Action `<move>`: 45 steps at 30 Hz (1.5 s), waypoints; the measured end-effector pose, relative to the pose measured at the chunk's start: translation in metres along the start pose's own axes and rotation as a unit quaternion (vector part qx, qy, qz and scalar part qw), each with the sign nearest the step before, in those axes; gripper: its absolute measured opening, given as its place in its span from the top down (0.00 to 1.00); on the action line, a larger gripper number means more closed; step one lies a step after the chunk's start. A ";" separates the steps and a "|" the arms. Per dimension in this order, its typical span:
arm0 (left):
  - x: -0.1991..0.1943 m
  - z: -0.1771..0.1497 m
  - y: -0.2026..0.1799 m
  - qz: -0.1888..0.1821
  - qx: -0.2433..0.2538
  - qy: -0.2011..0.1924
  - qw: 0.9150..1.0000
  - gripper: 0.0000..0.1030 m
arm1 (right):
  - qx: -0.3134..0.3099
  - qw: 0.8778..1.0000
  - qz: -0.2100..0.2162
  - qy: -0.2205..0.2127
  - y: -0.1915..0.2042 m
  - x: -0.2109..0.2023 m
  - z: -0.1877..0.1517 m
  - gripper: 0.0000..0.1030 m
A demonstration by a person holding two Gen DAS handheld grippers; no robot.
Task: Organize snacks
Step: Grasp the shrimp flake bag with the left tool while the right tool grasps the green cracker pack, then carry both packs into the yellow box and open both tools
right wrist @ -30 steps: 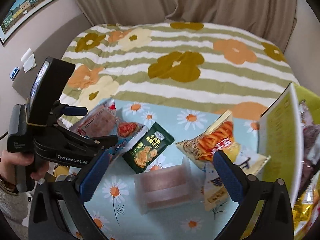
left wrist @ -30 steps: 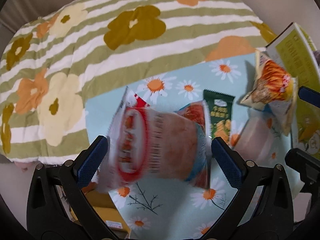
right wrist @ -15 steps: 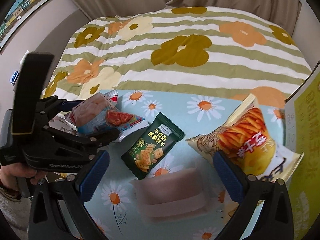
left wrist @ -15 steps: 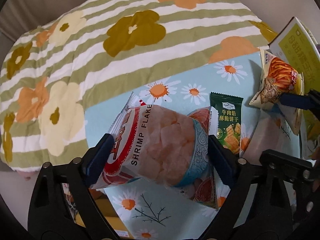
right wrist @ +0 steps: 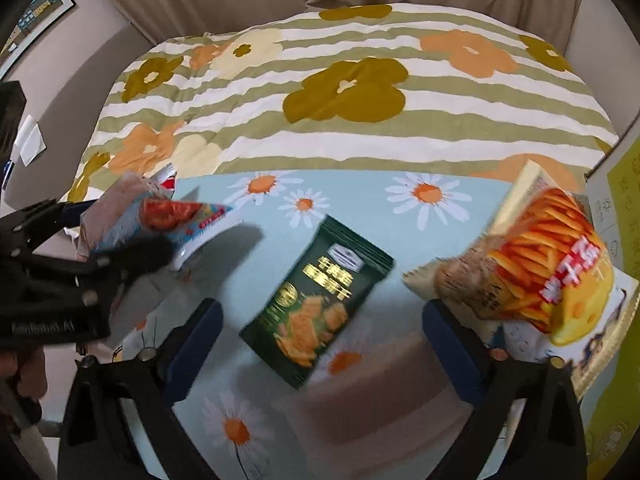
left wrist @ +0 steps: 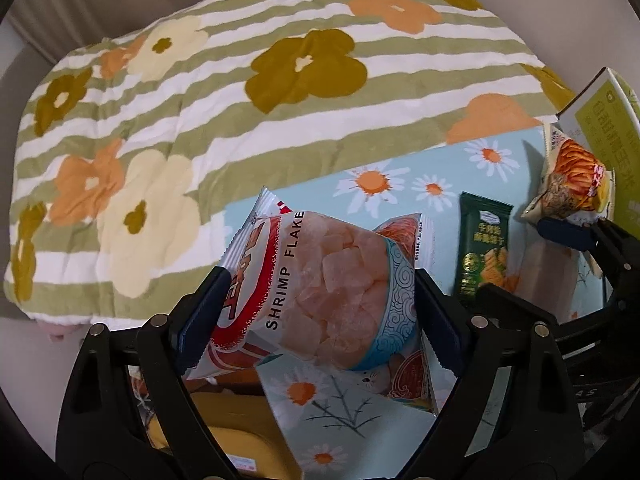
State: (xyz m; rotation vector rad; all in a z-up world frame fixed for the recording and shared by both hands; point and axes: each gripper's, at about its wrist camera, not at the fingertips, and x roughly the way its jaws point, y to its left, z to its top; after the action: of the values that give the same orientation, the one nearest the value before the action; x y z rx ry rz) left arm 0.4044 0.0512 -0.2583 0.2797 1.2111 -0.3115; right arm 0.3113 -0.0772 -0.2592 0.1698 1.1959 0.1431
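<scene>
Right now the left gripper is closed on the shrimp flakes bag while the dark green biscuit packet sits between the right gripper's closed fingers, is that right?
Not quite: the right gripper is open, its fingers apart on either side of the dark green biscuit packet, as the right wrist view shows. The left gripper does grip the shrimp flakes bag.

Daisy cloth over floral bedspread

The left gripper is clamping a puffy white-and-red shrimp flake bag above the near left corner of the blue daisy-print cloth; a dark green biscuit packet is lying toward its right edge, apparently flat.
</scene>
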 end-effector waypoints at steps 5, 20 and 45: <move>-0.006 -0.002 0.010 -0.002 -0.015 -0.007 1.000 0.14 | -0.011 1.000 -0.026 0.014 0.009 0.012 0.003 0.22; -0.020 -0.004 0.030 -0.007 -0.041 -0.029 0.999 0.14 | -0.098 0.993 -0.058 0.019 0.031 0.028 0.002 0.52; -0.105 0.021 0.009 -0.018 -0.026 -0.109 0.993 0.16 | -0.075 0.987 0.008 -0.143 0.031 -0.133 0.019 0.57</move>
State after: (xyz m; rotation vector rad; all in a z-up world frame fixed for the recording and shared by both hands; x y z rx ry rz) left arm 0.3927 0.0609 -0.1523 0.1727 1.0074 -0.3330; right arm 0.2808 -0.0747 -0.1250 0.0648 0.8934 0.2143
